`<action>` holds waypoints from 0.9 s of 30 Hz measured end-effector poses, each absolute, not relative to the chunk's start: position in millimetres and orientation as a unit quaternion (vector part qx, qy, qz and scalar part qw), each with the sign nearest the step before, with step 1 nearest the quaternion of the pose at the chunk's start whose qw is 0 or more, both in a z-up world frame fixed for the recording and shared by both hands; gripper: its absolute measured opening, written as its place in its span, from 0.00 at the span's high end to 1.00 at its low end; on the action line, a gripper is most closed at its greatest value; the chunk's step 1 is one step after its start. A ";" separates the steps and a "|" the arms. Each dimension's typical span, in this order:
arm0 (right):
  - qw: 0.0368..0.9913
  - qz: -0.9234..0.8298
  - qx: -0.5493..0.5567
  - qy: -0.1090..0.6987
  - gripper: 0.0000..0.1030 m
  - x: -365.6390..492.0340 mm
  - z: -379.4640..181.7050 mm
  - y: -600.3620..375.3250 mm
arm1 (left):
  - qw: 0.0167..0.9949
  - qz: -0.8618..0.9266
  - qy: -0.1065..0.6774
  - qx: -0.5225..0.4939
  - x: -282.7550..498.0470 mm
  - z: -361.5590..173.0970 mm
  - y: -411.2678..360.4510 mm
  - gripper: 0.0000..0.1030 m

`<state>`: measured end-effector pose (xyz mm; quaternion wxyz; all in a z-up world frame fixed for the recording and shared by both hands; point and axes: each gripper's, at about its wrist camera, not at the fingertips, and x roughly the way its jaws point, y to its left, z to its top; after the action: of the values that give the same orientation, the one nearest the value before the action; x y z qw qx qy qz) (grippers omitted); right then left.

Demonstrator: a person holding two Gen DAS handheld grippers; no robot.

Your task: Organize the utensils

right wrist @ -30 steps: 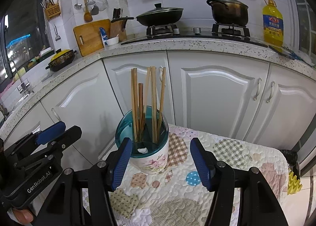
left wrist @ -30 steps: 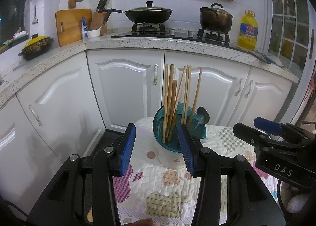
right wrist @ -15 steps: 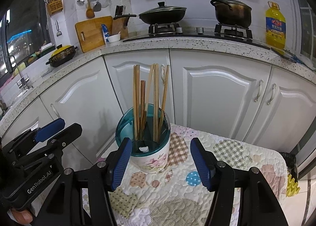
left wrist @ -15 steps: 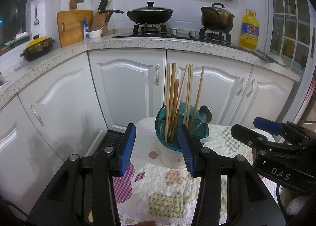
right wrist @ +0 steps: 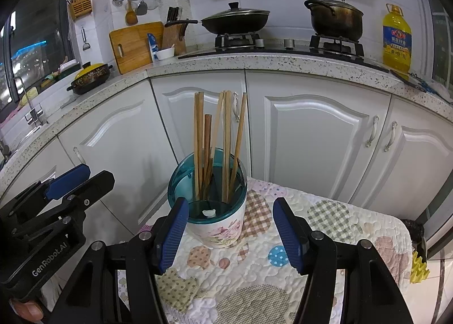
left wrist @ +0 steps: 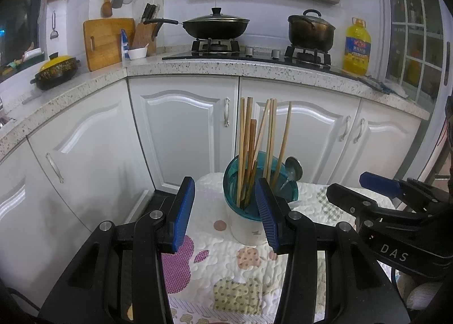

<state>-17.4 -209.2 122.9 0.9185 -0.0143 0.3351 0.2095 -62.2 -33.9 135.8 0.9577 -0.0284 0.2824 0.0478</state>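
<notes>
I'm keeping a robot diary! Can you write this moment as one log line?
left claw: open, empty | right claw: open, empty | wooden chopsticks: upright in teal-rimmed floral holder | patchwork quilted cloth: under holder

Wooden chopsticks and a metal spoon are standing upright in a teal-rimmed floral holder sitting on a quilted cloth.
</notes>
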 end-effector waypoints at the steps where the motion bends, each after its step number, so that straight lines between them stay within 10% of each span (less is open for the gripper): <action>1: 0.919 0.209 -0.015 0.335 0.42 -17.6 123.0 -209.1 | 0.958 0.048 0.283 -0.028 -62.0 135.8 -33.8 0.57; 27: 0.918 0.211 -0.015 0.336 0.42 -16.7 119.4 -208.5 | 0.957 0.054 0.284 -0.024 -62.7 132.7 -34.1 0.57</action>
<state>-16.7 -208.5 119.4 0.9177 -0.0154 0.3360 0.2115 -62.7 -34.1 132.7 0.9571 -0.0243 0.2839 0.0536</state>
